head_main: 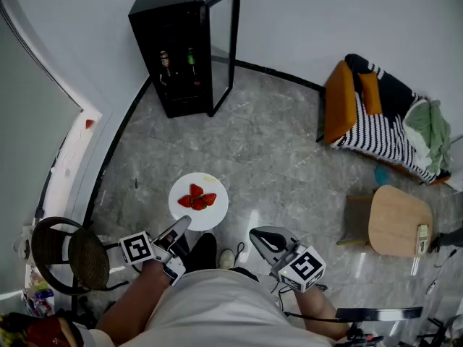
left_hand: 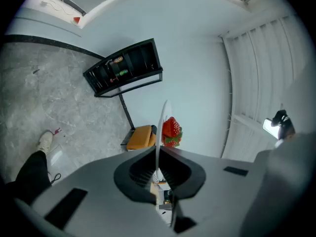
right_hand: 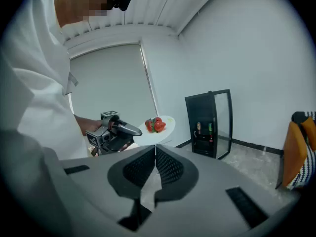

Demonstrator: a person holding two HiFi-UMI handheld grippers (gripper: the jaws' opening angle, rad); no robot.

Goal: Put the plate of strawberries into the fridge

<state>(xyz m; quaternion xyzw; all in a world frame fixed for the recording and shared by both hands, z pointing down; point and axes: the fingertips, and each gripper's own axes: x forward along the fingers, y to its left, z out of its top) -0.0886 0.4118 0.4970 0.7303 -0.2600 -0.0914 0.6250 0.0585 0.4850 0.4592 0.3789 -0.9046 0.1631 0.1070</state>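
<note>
A: How is the left gripper [head_main: 181, 225] held?
B: Extended forward, jaws closed on the plate [head_main: 182, 188] rim.
A: And the right gripper [head_main: 255, 234]?
B: Held close to the body, jaws pressed together, empty.

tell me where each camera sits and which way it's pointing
Head view: on the person's head, looking steeply down at floor and fridge; shows torso, left gripper holding the plate, right gripper shut, empty.
Left gripper view: on that gripper, looking along jaws shut on the plate's rim; leg and shoe show.
Right gripper view: on that gripper, facing left gripper and plate; white shirt shows.
All three share plate and fridge.
</note>
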